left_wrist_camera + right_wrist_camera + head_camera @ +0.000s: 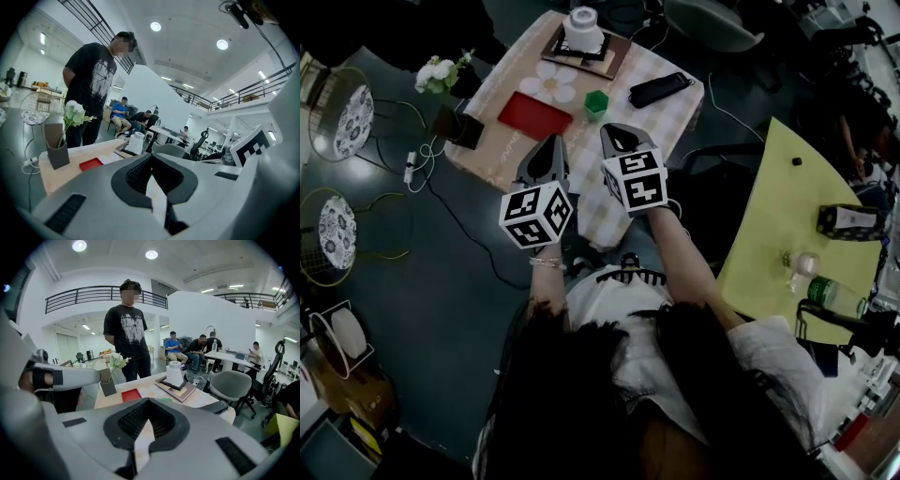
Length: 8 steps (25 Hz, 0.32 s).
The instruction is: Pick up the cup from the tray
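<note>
A small green cup (596, 102) stands on the checked table (680, 117), just right of a flat red tray (534, 114). At the far end a white ribbed cup (583, 28) sits on a dark square tray (614, 56). My left gripper (546, 150) and right gripper (623, 139) hover side by side over the table's near edge, both shut with nothing in them. The left gripper view has the red tray (91, 164) and white cup (136, 143) beyond the shut left gripper (151, 157). Beyond the shut right gripper (149, 401) lie the red tray (131, 395) and white cup (174, 374).
On the table there is also a flower-shaped coaster (551, 82), a black case (659, 89) and a dark vase of white flowers (455, 122). A person in a black shirt (125, 341) stands behind the table. A grey chair (229, 385) is at the right, a yellow table (797, 216) nearby.
</note>
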### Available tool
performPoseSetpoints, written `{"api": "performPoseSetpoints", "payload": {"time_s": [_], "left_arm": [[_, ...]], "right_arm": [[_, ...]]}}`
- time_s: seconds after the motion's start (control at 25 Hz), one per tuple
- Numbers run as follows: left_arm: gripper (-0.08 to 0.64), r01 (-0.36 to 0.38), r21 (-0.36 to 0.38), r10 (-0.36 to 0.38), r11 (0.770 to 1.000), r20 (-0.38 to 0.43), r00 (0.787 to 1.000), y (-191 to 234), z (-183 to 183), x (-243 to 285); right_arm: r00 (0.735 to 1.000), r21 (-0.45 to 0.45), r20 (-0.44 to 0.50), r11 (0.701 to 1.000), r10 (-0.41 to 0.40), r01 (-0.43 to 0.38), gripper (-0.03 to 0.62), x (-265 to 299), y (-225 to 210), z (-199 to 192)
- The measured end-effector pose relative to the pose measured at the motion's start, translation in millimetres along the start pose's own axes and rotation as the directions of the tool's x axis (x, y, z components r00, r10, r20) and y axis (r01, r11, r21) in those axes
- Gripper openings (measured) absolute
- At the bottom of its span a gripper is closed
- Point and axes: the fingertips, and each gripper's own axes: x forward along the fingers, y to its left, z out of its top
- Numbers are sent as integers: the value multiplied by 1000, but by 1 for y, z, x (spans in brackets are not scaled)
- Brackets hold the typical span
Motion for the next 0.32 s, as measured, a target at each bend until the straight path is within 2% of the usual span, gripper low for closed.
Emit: {"api": "performPoseSetpoints", "payload": {"time_s": [0.32], "left_arm": [[9,-13,-6,13,1000,20,1000,0,2,-7]], "right_arm": [[1000,-8,3,1000,-11,12,9,-3,-1,0]]}}
